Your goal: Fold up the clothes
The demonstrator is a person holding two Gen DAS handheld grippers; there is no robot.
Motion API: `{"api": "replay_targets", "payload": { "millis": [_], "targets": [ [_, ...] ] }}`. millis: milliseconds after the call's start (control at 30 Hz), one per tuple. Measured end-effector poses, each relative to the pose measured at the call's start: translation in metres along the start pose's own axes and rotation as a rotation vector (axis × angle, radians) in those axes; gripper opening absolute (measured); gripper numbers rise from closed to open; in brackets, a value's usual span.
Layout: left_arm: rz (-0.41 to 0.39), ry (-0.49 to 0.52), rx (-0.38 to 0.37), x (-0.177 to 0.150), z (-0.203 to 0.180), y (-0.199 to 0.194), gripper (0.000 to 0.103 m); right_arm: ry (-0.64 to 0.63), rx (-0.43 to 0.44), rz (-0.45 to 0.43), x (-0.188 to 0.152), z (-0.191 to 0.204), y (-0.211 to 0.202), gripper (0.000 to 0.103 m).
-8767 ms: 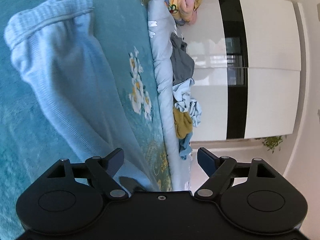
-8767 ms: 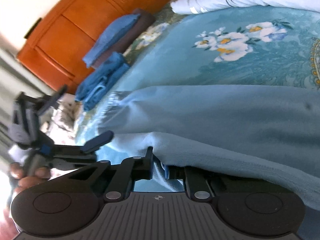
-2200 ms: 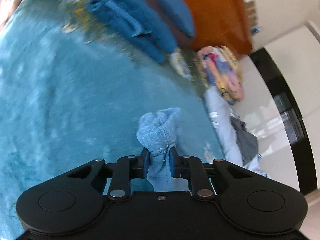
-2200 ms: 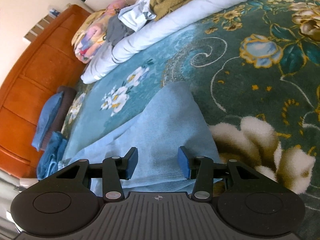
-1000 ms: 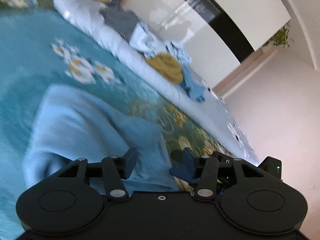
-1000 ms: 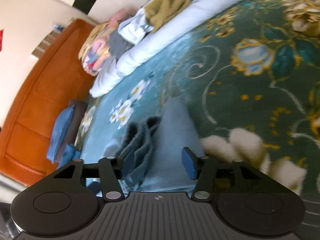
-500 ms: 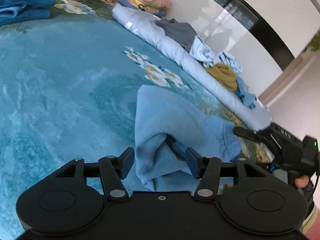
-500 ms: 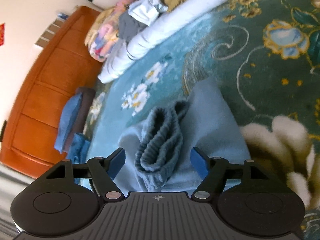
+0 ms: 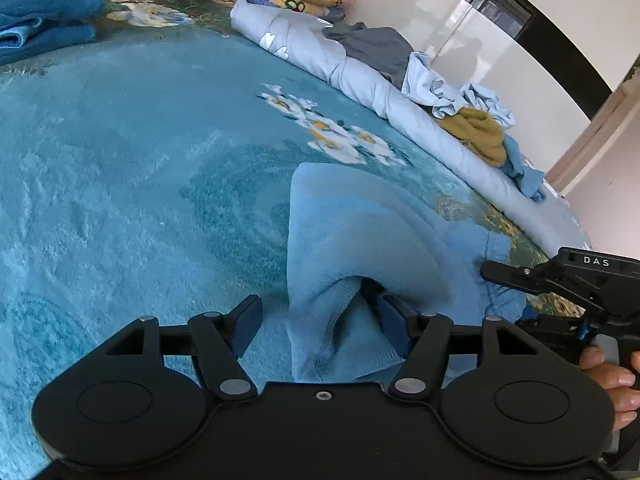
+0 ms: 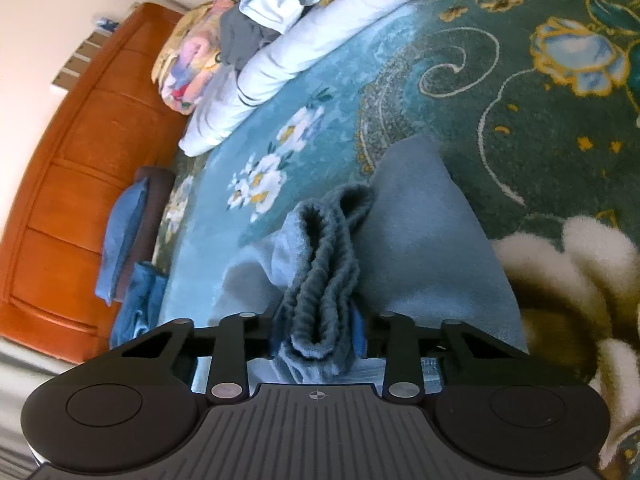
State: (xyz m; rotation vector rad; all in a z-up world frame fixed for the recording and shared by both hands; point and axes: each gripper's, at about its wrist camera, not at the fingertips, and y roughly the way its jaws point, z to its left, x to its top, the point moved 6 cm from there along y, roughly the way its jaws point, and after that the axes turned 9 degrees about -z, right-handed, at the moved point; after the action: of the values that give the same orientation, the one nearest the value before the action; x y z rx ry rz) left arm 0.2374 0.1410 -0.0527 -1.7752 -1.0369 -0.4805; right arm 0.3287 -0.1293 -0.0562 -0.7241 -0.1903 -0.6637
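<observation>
A light blue fleece garment [image 9: 360, 220] lies folded over on the teal floral bedspread [image 9: 120, 160]. My left gripper [image 9: 320, 320] is open and straddles the garment's near fold, its right finger tucked under a raised flap of fabric. In the right wrist view the garment's ribbed band [image 10: 328, 264] is bunched into a thick roll on top of the flat part [image 10: 432, 240]. My right gripper [image 10: 318, 336] is shut on the near end of that roll. The right gripper [image 9: 560, 280] also shows at the right edge of the left wrist view, held by a hand [image 9: 612, 380].
A rolled pale blue quilt [image 9: 360, 80] along the bed's far side carries several loose clothes [image 9: 472, 128]. Folded blue clothes [image 9: 44, 20] sit near the orange wooden headboard [image 10: 80, 160], beside a patterned pillow [image 10: 192, 64]. White wardrobe doors [image 9: 500, 40] stand behind the bed.
The right gripper's fingers, wide apart half a second ago, have come together on the ribbed roll. The left gripper stays open and has edged closer to the garment's fold.
</observation>
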Motion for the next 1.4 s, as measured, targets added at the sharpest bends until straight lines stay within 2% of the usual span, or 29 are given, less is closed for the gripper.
{"api": "replay_targets", "payload": {
  "millis": [300,467,600,767,933,1133,1267,1333,1367,1400],
  "targets": [
    [-0.037,0.012,0.067,0.004,0.003,-0.003,0.065,-0.051,0.099,-0.085,0.029,0.019,-0.034,0.021],
    [-0.049,0.022,0.058,0.001,-0.007,-0.009,0.066,-0.113,0.106,-0.148,0.037,0.018,-0.056,0.02],
    [-0.045,0.037,0.066,-0.005,-0.014,-0.014,0.066,-0.123,0.073,-0.163,0.041,0.002,-0.063,0.02],
    [-0.027,0.035,0.085,-0.017,-0.006,-0.011,0.066,-0.077,-0.037,-0.125,0.037,-0.038,-0.048,0.02],
    [-0.036,0.029,0.089,-0.016,-0.001,-0.013,0.069,0.005,-0.053,-0.111,0.033,-0.061,-0.041,0.02],
    [-0.035,0.022,0.083,-0.018,0.002,-0.014,0.07,0.008,-0.065,-0.096,0.031,-0.065,-0.036,0.02],
    [-0.015,0.026,0.059,-0.015,-0.001,-0.018,0.068,-0.023,-0.073,-0.09,0.032,-0.057,-0.042,0.025],
    [0.0,-0.016,0.009,-0.01,-0.002,-0.028,0.069,-0.074,-0.066,-0.106,0.035,-0.048,-0.054,0.031],
    [-0.014,-0.029,-0.021,-0.005,-0.002,-0.036,0.07,-0.102,-0.063,-0.129,0.038,-0.043,-0.063,0.037],
    [-0.03,-0.041,-0.051,0.0,-0.003,-0.044,0.072,-0.127,-0.06,-0.155,0.041,-0.039,-0.071,0.039]
  ]
}}
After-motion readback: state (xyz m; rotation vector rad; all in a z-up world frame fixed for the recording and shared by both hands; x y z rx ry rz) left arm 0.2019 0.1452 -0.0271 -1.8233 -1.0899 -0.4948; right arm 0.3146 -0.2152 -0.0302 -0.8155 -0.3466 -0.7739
